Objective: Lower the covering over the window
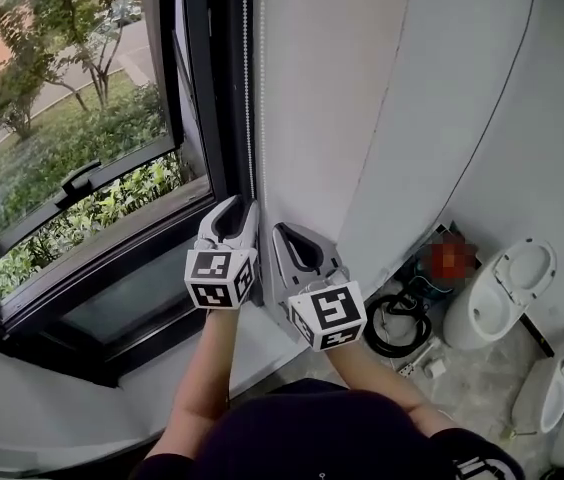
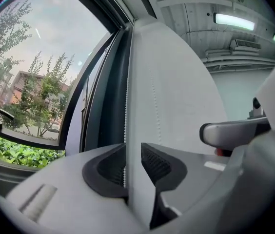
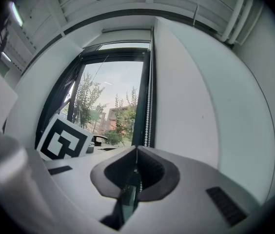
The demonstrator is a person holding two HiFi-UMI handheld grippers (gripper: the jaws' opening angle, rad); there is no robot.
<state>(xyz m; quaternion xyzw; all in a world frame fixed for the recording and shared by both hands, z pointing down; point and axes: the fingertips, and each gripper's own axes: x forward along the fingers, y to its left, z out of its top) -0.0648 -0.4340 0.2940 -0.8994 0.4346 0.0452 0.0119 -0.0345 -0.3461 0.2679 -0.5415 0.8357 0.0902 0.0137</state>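
Beside the right edge of the window (image 1: 72,118), a bead chain (image 1: 245,78) hangs straight down along the dark frame (image 1: 217,118). The 2 grippers sit side by side, pointing level at it. On the left gripper (image 1: 234,208) the fingers are released, with a small gap; the chain runs upright through it, close to 1 pad. On the right gripper (image 1: 290,230) the fingers are clenched, apparently on that same chain. The blind (image 3: 124,36) looks rolled up at the top, leaving the glass bare. I'd judge any pull must run down the chain's length.
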